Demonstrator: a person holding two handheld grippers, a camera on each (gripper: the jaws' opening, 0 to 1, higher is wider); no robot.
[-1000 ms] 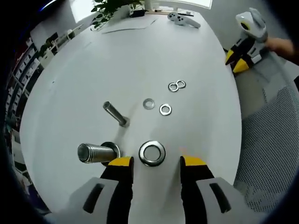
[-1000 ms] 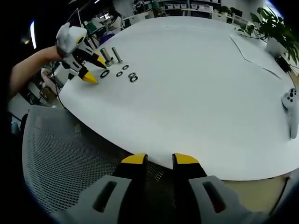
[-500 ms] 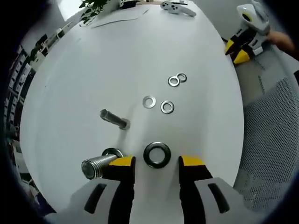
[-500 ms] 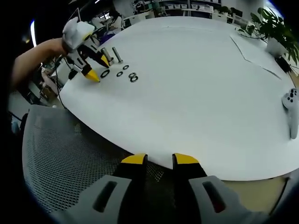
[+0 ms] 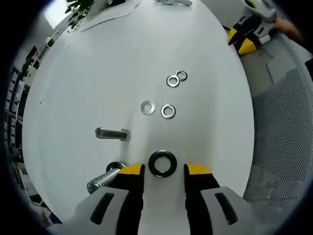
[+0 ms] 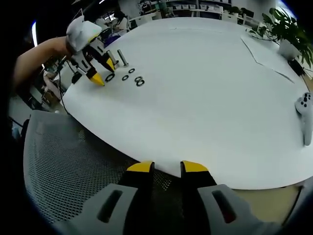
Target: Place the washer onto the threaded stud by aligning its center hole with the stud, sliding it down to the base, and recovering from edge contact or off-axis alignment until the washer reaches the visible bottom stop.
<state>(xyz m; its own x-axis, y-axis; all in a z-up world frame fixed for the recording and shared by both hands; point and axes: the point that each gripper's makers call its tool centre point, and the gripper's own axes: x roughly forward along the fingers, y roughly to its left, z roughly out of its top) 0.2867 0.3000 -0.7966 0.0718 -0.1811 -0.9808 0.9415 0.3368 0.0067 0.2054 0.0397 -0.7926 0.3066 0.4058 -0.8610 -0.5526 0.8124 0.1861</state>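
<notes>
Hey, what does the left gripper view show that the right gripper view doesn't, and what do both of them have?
Left gripper view alone: a close look at the large washer lying flat between the open left gripper fingers, the thick stud beside it, and each small washer apart.
Right gripper view alone: the mesh chair under the right gripper, a controller and a plant at the far edge.
Both: the white table, the washers, the thin stud, and the other gripper in the distance.

left gripper view looks down close; right gripper view looks from afar at the same white table (image 6: pixel 205 98).
</notes>
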